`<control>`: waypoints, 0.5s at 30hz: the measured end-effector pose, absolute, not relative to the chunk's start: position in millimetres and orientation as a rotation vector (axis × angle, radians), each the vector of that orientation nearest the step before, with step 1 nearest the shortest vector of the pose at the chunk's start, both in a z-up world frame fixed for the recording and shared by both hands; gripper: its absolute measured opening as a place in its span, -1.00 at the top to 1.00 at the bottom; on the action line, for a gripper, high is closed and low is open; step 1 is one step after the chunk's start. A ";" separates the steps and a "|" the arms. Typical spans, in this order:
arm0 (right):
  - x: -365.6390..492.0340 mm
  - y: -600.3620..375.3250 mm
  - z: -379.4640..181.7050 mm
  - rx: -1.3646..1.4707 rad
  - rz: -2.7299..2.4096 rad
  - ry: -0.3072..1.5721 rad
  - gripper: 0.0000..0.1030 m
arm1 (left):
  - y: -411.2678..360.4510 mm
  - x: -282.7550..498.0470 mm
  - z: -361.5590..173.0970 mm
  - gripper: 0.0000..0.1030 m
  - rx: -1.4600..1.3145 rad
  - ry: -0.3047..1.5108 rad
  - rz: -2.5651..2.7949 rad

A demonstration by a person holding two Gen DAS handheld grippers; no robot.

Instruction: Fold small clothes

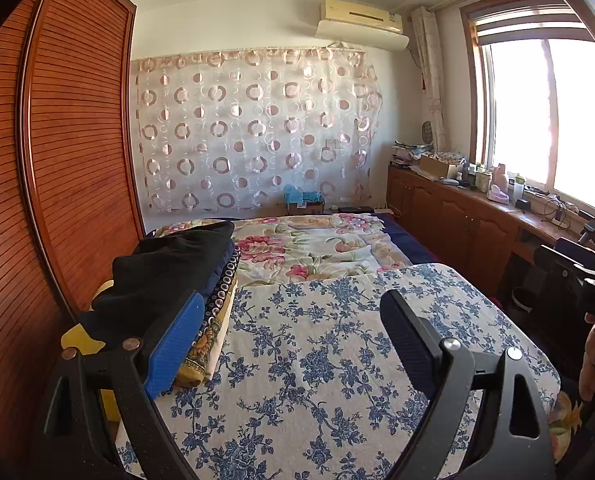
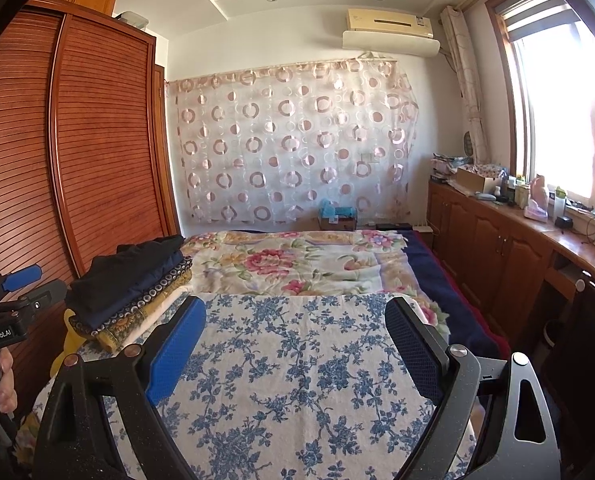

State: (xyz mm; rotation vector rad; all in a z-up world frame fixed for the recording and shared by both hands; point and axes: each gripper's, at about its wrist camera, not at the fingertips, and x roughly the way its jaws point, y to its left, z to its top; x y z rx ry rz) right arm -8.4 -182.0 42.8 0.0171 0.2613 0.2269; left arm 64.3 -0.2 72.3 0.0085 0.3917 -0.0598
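Note:
A white cloth with a blue flower print (image 1: 329, 344) (image 2: 297, 360) lies spread flat on the near end of the bed. A stack of folded clothes (image 1: 165, 276) (image 2: 133, 284), black on top with dark blue and patterned yellow layers beneath, sits at the bed's left edge. My left gripper (image 1: 293, 320) hovers open over the cloth, its blue pad beside the stack and nothing between the fingers. My right gripper (image 2: 297, 336) is open too, over the same cloth and empty. In the right wrist view the left gripper (image 2: 37, 284) shows at the left edge, held by a hand (image 2: 1, 384).
A bedspread with pink flowers (image 1: 305, 248) (image 2: 289, 264) covers the far part of the bed. A slatted wooden wardrobe (image 1: 69, 140) stands close on the left. Low wooden cabinets (image 2: 497, 248) with a cluttered top run under the window on the right.

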 end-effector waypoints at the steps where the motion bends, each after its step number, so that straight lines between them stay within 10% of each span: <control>1: -7.9 -183.4 42.4 0.015 0.229 0.261 -0.79 | 0.1 64.5 72.3 -0.75 0.008 0.391 -0.060; 15: -5.9 -186.9 39.4 0.014 0.235 0.261 -0.79 | 1.8 64.7 72.1 -0.75 0.007 0.389 -0.058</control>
